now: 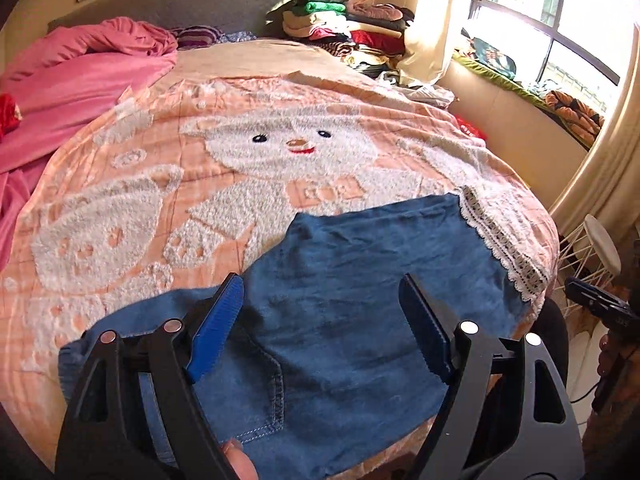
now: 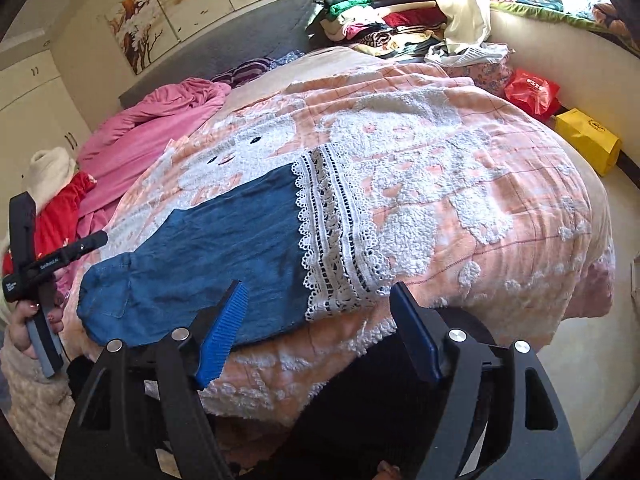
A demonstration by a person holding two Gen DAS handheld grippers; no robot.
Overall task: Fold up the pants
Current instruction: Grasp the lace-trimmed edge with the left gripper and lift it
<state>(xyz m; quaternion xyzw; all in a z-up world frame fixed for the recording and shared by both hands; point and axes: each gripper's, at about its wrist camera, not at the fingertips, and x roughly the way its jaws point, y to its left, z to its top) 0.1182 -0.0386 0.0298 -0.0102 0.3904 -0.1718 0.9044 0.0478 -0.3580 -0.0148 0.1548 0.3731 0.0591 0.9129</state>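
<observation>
Blue denim pants [image 1: 352,280] with a white lace hem [image 1: 504,248] lie flat on the peach bear blanket [image 1: 160,184], at the near edge of the bed. My left gripper [image 1: 320,284] hovers open over the pants' pocket end, and nothing is pressed between its blue pads. In the right wrist view the pants [image 2: 224,240] stretch from lower left to the lace hem [image 2: 336,232]. My right gripper [image 2: 317,286] stands open at the bed's edge just in front of the lace, holding nothing. A hand [image 2: 24,328] holds the left tool at that view's left side.
A pink duvet [image 1: 80,80] is bunched at the far left of the bed. Stacked clothes [image 1: 340,28] sit by the headboard. Beside the bed on the right are a red bag [image 2: 532,92], a yellow bag [image 2: 588,140] and a white wire stool [image 1: 592,256].
</observation>
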